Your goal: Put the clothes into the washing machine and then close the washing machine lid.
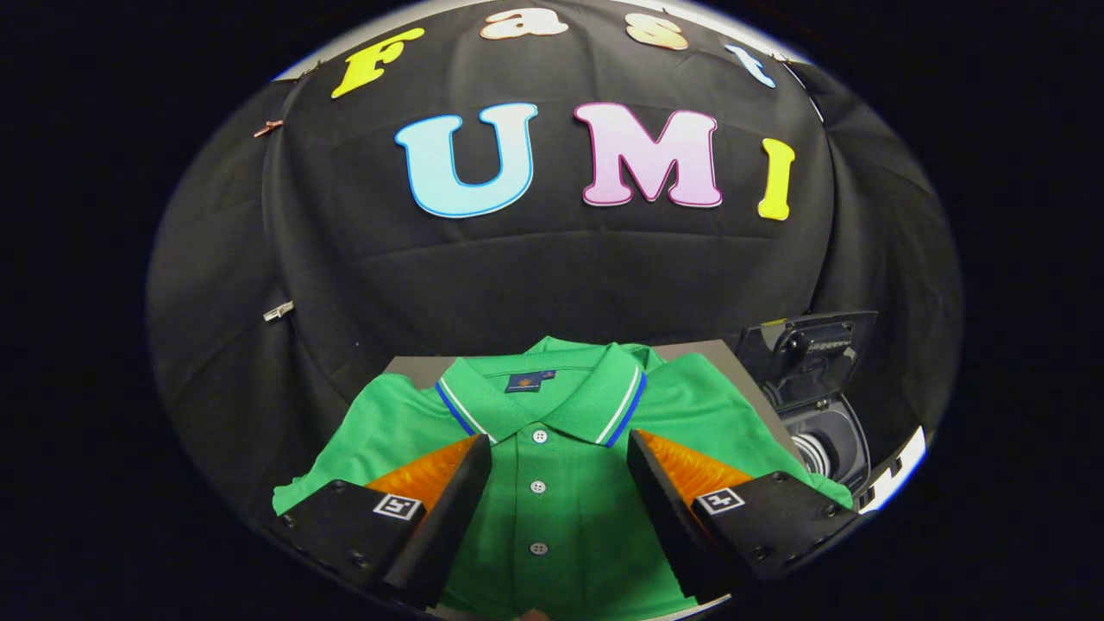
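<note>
Fingers of the gripper [559,448] spread wide, holding nothing, poised above a green short-sleeved polo shirt [552,517] with a white-and-blue-trimmed collar; shirt lies flat, buttoned placket between the fingers, on a grey desk [716,358]; small dark washing machine [819,405], lid raised, stands beside the desk, beyond the right-hand finger.

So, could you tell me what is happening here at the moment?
A person is holding a gripper open above a green polo shirt spread flat on a table, its button placket between the fingers. Nothing is gripped yet. The washing machine stands beside the table with its lid up.
</note>
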`<state>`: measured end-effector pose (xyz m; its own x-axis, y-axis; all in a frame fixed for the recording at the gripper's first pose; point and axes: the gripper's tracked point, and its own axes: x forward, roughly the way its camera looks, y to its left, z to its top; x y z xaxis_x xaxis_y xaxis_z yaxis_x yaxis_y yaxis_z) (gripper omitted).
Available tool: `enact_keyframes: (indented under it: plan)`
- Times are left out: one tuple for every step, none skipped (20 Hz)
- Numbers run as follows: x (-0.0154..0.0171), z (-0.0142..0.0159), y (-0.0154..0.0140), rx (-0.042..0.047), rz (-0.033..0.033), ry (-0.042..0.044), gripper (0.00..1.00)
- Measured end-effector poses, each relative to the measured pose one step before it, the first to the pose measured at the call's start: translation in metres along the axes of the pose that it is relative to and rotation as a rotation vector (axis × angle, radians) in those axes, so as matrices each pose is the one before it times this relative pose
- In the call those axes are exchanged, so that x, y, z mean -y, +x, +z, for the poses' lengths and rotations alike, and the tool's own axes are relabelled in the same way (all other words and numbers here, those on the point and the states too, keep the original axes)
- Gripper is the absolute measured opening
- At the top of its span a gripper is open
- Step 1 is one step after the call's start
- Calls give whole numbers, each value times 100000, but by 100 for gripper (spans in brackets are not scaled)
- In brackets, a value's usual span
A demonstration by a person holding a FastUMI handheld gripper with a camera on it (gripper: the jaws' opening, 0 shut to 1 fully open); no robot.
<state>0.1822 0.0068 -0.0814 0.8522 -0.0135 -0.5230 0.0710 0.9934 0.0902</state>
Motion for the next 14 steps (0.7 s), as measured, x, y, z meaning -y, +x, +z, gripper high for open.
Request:
enact_keyframes:
  plan:
    - [98, -539, 362, -3189, -830, -126, 99]
    - [163, -775, 421, -3992, -824, -196, 99]
    - [63, -824, 356, -5513, -477, 702, 99]
    - [28, 439, -50, -283, -325, -684, 100]
    - [16, -35, 179, -2540, -217, 683, 100]
    - [78, -89, 22, -2129, -356, 781, 99]
    - [87, -28, 243, -2275, -528, 720, 100]
    - [-10, -164, 91, -2294, -608, 122, 100]
    - [9, -79, 93, -2843, -1012, -550, 100]
    - [33, -43, 18, -2909, -1136, -1651, 100]
    - [30, -169, 111, -3023, -1439, -1853, 100]
    - [76, 32, -53, -2720, -1351, -51, 100]
    - [-83, -58, 142, -2552, -799, 1349, 100]
    - [-22, -18, 61, -2597, -182, 1257, 100]
